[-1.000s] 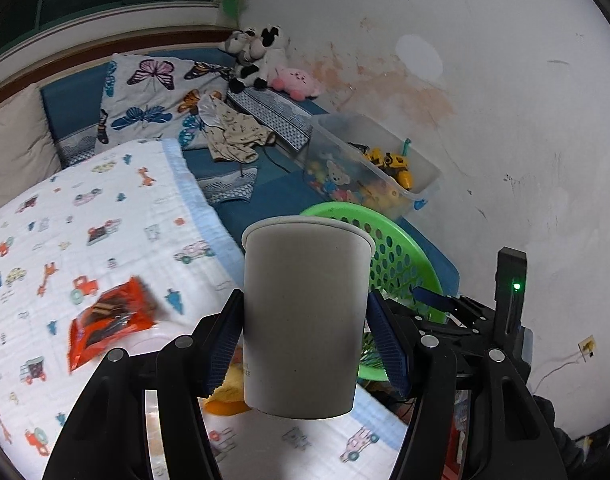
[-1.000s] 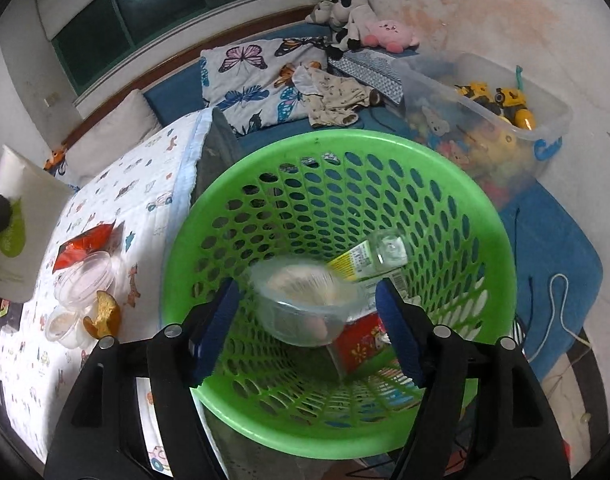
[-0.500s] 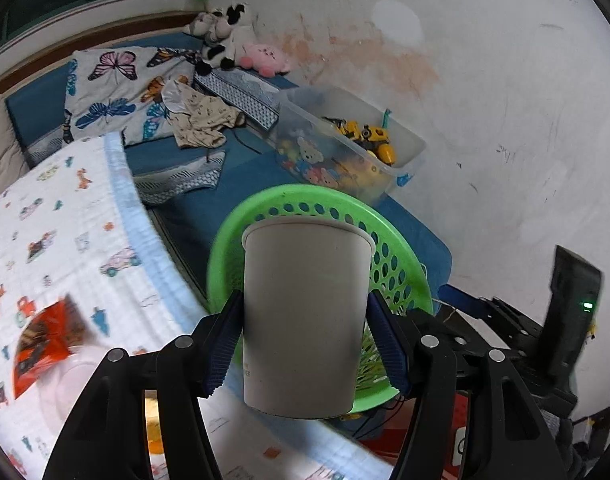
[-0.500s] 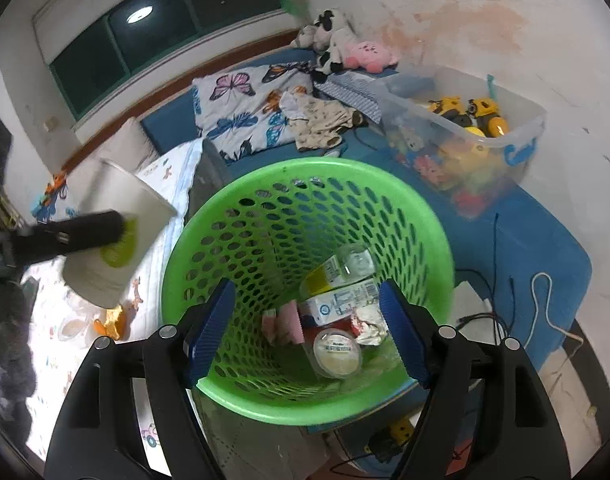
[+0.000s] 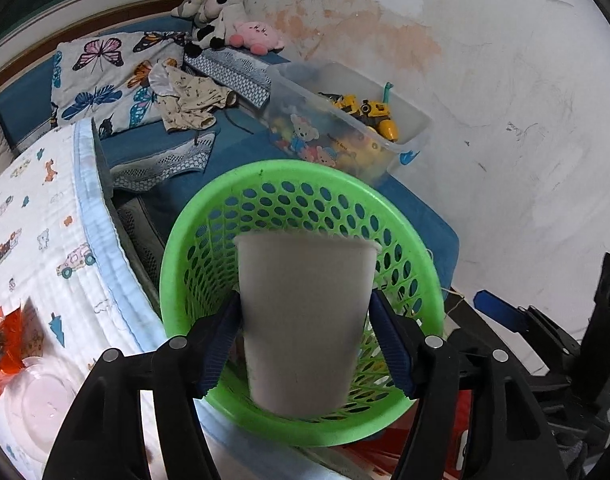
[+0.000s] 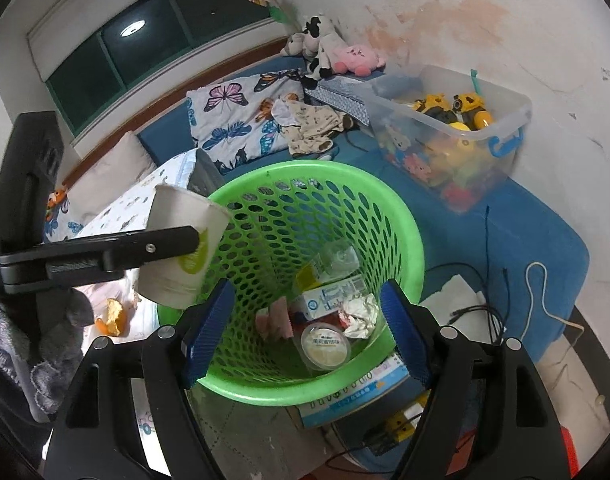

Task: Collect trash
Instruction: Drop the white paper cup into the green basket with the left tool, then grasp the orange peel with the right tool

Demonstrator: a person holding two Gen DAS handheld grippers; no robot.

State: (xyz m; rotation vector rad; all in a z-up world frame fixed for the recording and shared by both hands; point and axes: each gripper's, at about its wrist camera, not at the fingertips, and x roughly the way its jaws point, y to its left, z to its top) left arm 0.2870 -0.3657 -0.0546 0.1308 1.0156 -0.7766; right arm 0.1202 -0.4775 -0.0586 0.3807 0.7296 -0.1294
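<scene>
Green basket (image 6: pixel 405 220), perforated wall, standing on the floor beside the bed: holds a round lidded tub (image 6: pixel 325 347), a white-and-blue carton (image 6: pixel 329 296), crumpled paper (image 6: pixel 359 314), a clear bottle (image 6: pixel 337 258) with a yellow label, and a pink scrap, all lying loose on its bottom. Clear bin (image 6: pixel 501 120), blue latch, on the blue mat against the wall: holds yellow toy trucks (image 6: pixel 451 110) on top and mixed toys beneath, too jumbled to sort. Paper cup (image 5: pixel 305 320), plain side to the left wrist camera, green mark on the side seen from the right; gripped between the blue pads of the left gripper (image 5: pixel 305 344), held tilted at the basket's near rim, its foot over the edge; its inside is not visible. Left jaws have just been opening slightly, though the pads appear to press the cup's walls; blur makes the contact hard to judge. Right gripper (image 6: pixel 305 332): jaws apart, just widened, nothing between them, hanging above the basket's mouth. On the bedspread (image 5: pixel 37 216): an orange wrapper (image 5: pixel 7 340) cut off by the frame edge, a clear lid (image 5: pixel 37 404), a piece of peel (image 6: pixel 111 318). A box under the basket is mostly hidden, its print unreadable.
</scene>
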